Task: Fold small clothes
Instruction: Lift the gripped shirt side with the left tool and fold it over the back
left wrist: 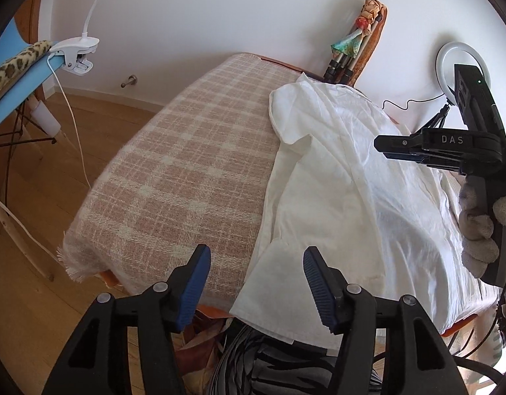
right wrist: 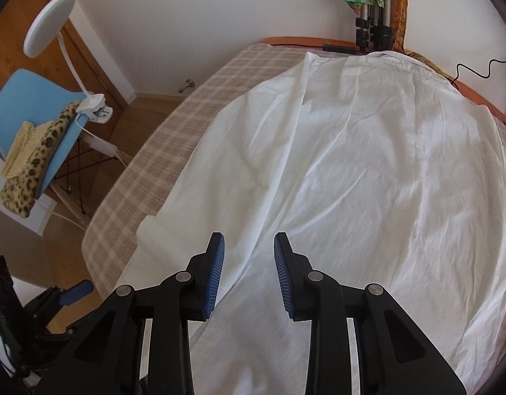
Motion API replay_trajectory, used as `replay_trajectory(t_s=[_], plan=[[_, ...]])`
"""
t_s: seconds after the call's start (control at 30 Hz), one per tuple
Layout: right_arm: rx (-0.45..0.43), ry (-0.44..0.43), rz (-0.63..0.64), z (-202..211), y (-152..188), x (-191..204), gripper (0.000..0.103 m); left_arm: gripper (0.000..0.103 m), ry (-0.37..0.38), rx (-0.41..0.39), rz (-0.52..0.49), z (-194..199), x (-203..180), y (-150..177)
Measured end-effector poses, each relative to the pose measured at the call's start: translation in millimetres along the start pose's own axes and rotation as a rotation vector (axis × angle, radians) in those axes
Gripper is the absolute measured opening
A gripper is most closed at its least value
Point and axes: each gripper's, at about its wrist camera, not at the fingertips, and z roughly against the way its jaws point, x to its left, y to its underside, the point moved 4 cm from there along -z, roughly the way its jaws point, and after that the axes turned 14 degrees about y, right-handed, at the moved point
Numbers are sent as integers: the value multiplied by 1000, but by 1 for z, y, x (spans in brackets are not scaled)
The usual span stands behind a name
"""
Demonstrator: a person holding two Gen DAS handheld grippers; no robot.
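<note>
Two hand-held grippers hang over a table draped in a pink-and-cream checked blanket [left wrist: 174, 177], on which a white shirt [right wrist: 351, 171] lies spread, wrinkled, with its collar at the far end near the wall. In the left wrist view the shirt covers the right part of the blanket; one short sleeve [left wrist: 287, 118] is folded out to the left at the far end, and the near hem corner hangs over the near edge of the table. The left gripper [left wrist: 256, 283] points down at that near hem, its blue-padded jaws standing well apart with nothing between the pads; the cloth lies below and beyond them, untouched as far as the view shows. The right gripper [right wrist: 249, 273] has its jaws partly open, narrower than the left pair, and nothing is pinched in them; they hover over a long crease that runs along the shirt's near left part. From the left wrist view the right gripper [left wrist: 404, 151] also shows at the right edge, held by a hand in a pale knitted glove [left wrist: 476, 227], above the shirt's right side. To the left of the table stands a blue chair [right wrist: 32, 98] with a leopard-print cloth [right wrist: 32, 164] and a white clip-on lamp [right wrist: 49, 23] on it. A ring light [left wrist: 463, 62] stands at the far right by the wall.
</note>
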Motion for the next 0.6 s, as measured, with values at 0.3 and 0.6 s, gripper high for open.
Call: replay_trajectory(t_s=[0.3, 0.6], plan=[[21, -100, -10, -5, -45, 37, 47, 20, 106, -22, 86, -12, 3, 5], [149, -25, 31, -70, -77, 86, 48, 6, 123, -90, 63, 14, -11, 6]])
